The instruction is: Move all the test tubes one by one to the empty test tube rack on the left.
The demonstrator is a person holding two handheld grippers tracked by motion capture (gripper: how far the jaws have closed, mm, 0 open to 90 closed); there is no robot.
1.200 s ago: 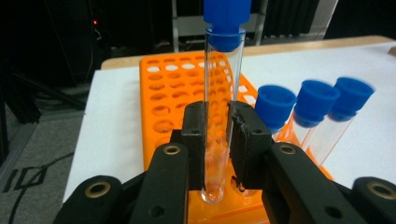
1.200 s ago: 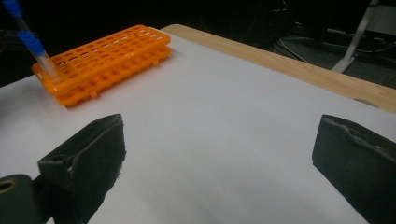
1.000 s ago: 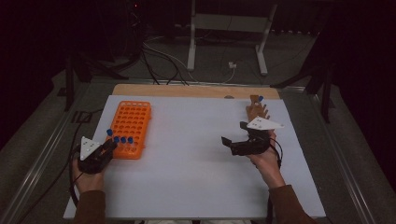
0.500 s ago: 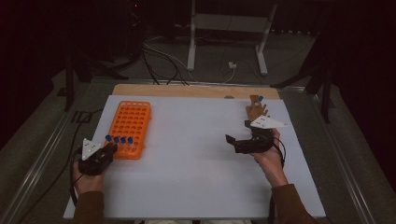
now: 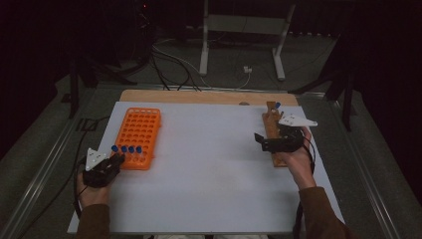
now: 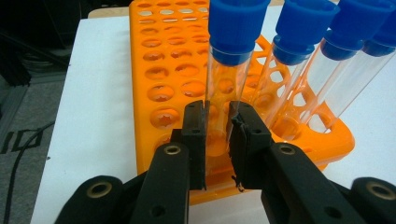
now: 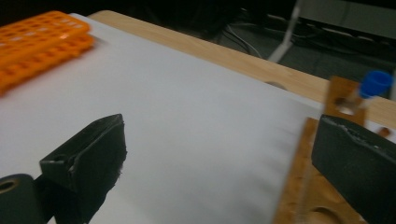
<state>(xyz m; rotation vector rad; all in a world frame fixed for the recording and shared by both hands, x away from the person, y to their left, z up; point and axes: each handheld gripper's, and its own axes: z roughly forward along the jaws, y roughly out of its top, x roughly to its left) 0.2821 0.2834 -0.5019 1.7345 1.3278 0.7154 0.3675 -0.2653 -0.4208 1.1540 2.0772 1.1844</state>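
Four blue-capped clear tubes [image 6: 299, 65] in orange plastic rack [image 5: 138, 137]; left gripper [image 6: 218, 140] clenched on leftmost tube [image 6: 229, 70]. Right gripper [image 7: 219, 163] released, empty, over wooden rack [image 5: 272, 130]. Next, likely: lift tube straight up.

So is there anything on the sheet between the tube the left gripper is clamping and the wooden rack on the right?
Nothing visible. The left gripper is shut on the blue-capped tube in the orange rack; the white sheet across to the wooden rack lies bare.
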